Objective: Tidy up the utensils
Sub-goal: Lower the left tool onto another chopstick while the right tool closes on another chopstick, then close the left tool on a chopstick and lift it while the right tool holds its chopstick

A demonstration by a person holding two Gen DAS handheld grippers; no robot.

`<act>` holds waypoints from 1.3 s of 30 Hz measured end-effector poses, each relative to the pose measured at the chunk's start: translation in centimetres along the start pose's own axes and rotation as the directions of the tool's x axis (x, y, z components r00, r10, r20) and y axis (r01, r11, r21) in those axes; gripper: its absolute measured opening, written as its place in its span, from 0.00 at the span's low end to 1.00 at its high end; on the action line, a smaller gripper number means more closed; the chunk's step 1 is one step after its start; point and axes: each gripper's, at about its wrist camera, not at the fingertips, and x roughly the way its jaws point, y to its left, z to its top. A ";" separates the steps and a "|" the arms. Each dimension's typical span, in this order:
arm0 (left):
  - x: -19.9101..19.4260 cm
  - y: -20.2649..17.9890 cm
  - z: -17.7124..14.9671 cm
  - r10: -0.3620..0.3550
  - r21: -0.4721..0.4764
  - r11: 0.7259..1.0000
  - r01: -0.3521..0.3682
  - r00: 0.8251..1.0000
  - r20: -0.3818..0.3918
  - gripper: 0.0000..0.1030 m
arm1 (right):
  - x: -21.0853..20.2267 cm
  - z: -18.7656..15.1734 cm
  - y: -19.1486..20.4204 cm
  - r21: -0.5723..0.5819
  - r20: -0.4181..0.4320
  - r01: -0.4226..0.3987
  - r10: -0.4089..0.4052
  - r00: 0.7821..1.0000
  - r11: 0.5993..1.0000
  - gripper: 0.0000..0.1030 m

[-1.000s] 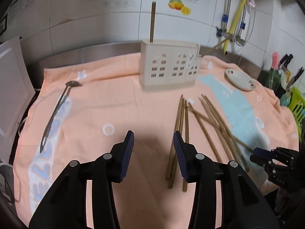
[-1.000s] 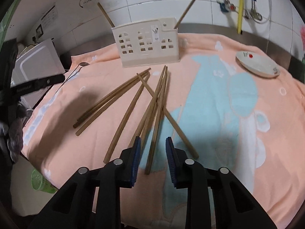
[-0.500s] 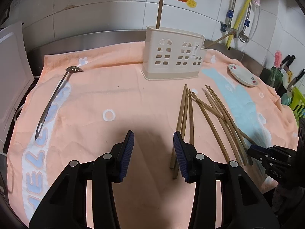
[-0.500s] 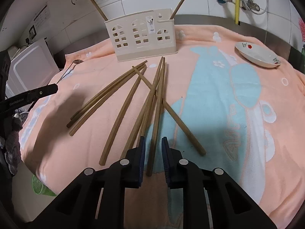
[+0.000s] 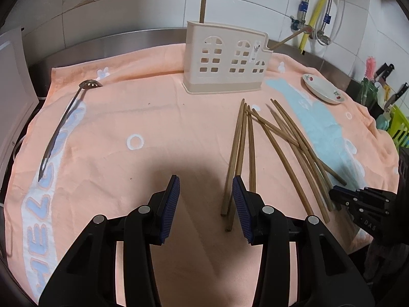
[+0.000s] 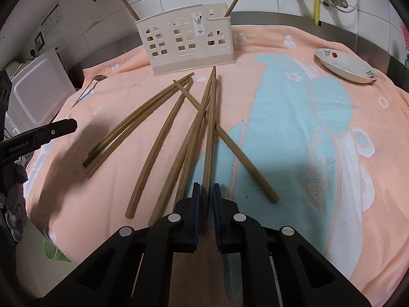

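Note:
Several wooden chopsticks [image 5: 240,148] lie fanned out on an orange towel [image 5: 153,117], in front of a cream utensil holder [image 5: 225,61] with window cut-outs. Two chopsticks stand in the holder [image 6: 189,41]. My right gripper [image 6: 206,189] is shut on the near end of one chopstick [image 6: 210,133], which still rests on the towel among the others. Its tip shows in the left wrist view as the right gripper [image 5: 334,194]. My left gripper [image 5: 205,186] hangs open over bare towel just left of the chopsticks, with nothing between its pads. A slotted metal spoon [image 5: 64,125] lies at the far left.
A small white dish [image 6: 345,66] sits on the towel at the back right. A white appliance [image 5: 12,81] stands off the left edge. Knives [image 5: 393,94] and a green basket [image 5: 401,125] are at the far right. Pipes run down the tiled wall.
The right jaws have closed from a narrow gap onto one chopstick's near end. The left gripper keeps the same opening and has hardly moved.

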 end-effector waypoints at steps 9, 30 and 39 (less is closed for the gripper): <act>0.9 -1.0 -0.7 -0.020 0.032 0.999 0.021 0.999 -0.028 0.30 | -0.1 0.0 -0.3 0.001 0.006 0.007 -0.007 1.000 1.000 0.07; 4.5 -2.1 0.5 -0.060 0.102 0.992 0.070 0.993 -0.100 0.14 | -1.1 0.3 -1.0 -0.010 0.036 0.021 -0.021 0.999 1.000 0.06; 5.7 -2.5 0.8 -0.057 0.123 0.990 0.072 0.991 -0.118 0.10 | -1.7 0.5 -0.9 -0.017 0.047 0.023 -0.022 0.999 1.000 0.06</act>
